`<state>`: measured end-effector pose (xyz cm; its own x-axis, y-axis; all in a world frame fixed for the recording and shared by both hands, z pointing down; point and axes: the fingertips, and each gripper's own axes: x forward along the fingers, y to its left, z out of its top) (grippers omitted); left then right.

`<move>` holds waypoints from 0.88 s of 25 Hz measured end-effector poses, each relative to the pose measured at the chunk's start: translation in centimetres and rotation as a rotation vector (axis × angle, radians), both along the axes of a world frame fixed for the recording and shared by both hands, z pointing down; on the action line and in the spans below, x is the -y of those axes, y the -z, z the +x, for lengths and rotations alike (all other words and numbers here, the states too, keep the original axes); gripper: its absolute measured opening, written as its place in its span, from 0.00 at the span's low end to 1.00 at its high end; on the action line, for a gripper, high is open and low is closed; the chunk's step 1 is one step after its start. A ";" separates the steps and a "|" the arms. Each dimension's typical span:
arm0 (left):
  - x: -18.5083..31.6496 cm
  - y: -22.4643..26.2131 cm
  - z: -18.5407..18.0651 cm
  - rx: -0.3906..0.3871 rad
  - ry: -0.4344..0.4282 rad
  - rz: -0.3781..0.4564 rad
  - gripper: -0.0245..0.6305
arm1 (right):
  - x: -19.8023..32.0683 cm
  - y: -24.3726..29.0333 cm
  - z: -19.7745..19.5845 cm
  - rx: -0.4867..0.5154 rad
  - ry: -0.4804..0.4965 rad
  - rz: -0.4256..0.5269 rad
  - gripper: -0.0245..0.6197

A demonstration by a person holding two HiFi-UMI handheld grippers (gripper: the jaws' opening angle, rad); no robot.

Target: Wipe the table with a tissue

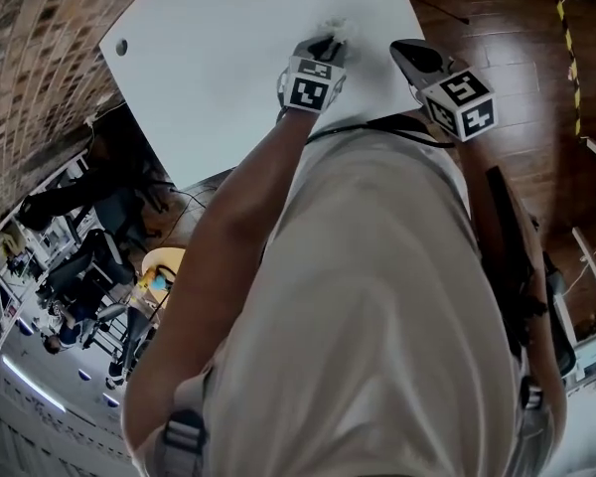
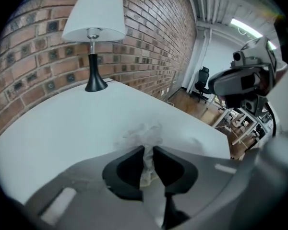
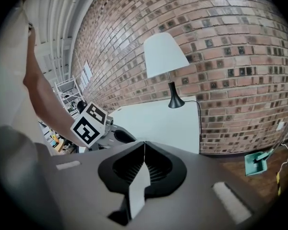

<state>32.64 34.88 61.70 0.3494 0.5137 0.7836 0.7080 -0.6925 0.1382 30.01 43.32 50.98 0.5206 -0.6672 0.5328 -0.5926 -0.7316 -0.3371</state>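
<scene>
Head view: looks steeply down past the torso onto a white table [image 1: 228, 58] on the far side. Finds the left gripper [image 1: 328, 44] tilted down over the tabletop near its right side, with a pale wad of tissue [image 1: 336, 28] at the tips. Cannot tell from here whether touching the surface or just above it. Puts the right gripper [image 1: 402, 50] just right of it, near the table's right edge, carrying nothing visible.

Left gripper view: shows jaws pinched on the tissue, with a thin bunched strip between the pads and the loose crumpled bulk spilling beyond the tips onto the white top. Takes in a lamp [image 2: 94, 37] at the far left of the table against a brick wall [image 2: 149, 42], well apart from the wad.

Right gripper view: shows jaws pressed together with nothing between. Catches the marker cube [image 3: 89, 123] of the left gripper at left, with table and lamp beyond.

Handling, as a judgement: likely very light, soft and limp, with no stiffness of its own. Probably tears if dragged hard or snagged, and slides readily over the smooth top. Best gripped as now, across a bunched fold, leaving enough wad beyond the tips to meet the table instead of the hard jaws. Could slip free under a loose pinch, so calls for a firm clamp and only a light downward press.
</scene>
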 end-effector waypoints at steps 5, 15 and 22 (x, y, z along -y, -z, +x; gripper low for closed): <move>-3.9 -0.1 -2.9 0.085 -0.115 -0.036 0.13 | -2.6 -0.2 -1.0 0.001 -0.032 0.016 0.05; -3.9 4.8 -5.2 0.102 -0.071 -0.340 0.13 | -1.7 1.9 -0.5 -0.065 -0.023 0.021 0.05; 7.3 8.5 -5.2 -0.070 0.120 -0.441 0.13 | 6.8 4.0 -1.1 -0.132 0.102 -0.026 0.05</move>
<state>27.43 27.55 53.23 0.4711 0.7455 0.4715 0.6446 -0.6559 0.3929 28.88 36.54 46.93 0.5177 -0.7066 0.4824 -0.7018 -0.6732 -0.2331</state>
